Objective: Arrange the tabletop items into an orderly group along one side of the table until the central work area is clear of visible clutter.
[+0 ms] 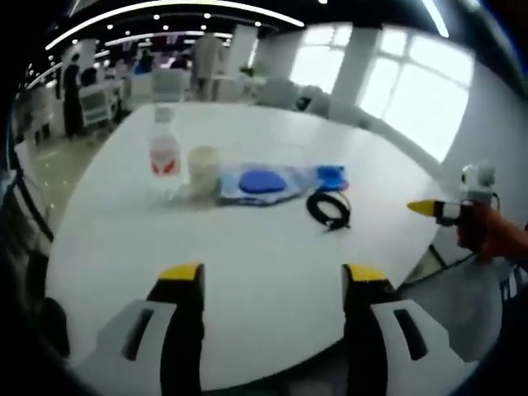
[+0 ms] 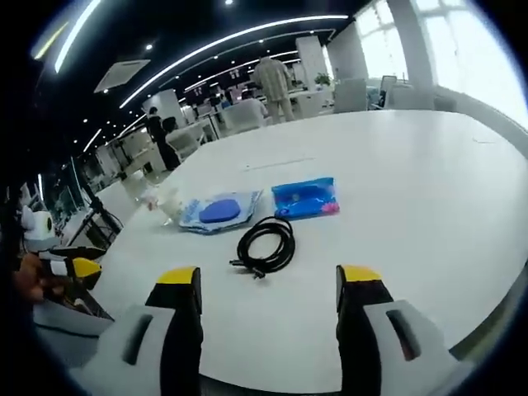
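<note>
On the white table (image 1: 272, 272) stand a clear water bottle with a red label (image 1: 164, 154) and a pale cup (image 1: 204, 167). Beside them lie a clear bag holding a blue round object (image 1: 262, 182), a blue packet (image 1: 331, 176) and a coiled black cable (image 1: 329, 208). My left gripper (image 1: 273, 275) is open, low over the near edge, well short of the items. In the right gripper view, my right gripper (image 2: 269, 277) is open just short of the cable (image 2: 266, 242); the bag (image 2: 220, 209) and blue packet (image 2: 306, 198) lie beyond. The right gripper (image 1: 436, 209) shows at the table's right edge.
A hand (image 1: 495, 233) holds the right gripper in the left gripper view. The left gripper (image 2: 73, 268) shows at the left edge of the right gripper view. White chairs (image 1: 169, 84) and standing people (image 2: 274, 78) are beyond the table. Bright windows (image 1: 412, 91) lie far right.
</note>
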The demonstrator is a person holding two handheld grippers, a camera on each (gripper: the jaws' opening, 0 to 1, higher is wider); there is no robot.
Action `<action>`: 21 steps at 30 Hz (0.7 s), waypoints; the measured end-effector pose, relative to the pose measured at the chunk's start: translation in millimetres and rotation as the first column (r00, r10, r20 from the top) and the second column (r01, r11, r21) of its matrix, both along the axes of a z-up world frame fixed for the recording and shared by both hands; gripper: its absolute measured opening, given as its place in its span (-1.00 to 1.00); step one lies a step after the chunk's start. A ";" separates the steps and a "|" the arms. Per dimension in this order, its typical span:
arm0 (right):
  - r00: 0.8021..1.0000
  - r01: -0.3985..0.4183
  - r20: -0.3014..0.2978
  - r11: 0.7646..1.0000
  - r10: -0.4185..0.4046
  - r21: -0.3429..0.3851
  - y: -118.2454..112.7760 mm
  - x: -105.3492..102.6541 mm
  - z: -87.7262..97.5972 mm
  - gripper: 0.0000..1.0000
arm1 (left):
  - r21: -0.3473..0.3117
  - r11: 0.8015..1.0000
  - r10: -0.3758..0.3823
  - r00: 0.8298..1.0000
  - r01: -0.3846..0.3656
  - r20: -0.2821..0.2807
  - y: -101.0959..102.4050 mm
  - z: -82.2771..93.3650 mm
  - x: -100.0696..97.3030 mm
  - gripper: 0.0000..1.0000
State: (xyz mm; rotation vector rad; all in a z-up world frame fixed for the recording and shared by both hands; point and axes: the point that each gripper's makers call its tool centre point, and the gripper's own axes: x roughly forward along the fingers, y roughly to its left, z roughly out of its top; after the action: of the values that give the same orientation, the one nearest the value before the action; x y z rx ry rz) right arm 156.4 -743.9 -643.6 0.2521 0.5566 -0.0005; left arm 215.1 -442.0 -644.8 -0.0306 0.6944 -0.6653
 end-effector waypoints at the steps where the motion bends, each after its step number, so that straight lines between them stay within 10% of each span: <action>1: 1.000 -0.005 -0.002 1.000 0.005 -0.002 2.0 -0.7 0.8 0.32 | 0.005 1.000 -0.004 1.000 0.004 -0.002 -0.2 0.0 -0.8 0.29; 21: 1.000 -0.012 0.006 1.000 0.012 -0.020 8.5 -9.7 15.4 0.22 | -0.019 1.000 0.008 0.999 -0.007 0.031 2.2 6.5 0.4 0.27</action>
State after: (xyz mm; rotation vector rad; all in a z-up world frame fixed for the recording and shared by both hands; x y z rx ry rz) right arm 146.6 -735.4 -628.2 0.2288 0.5517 0.0060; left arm 215.4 -439.8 -638.3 -0.0406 0.6578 -0.6641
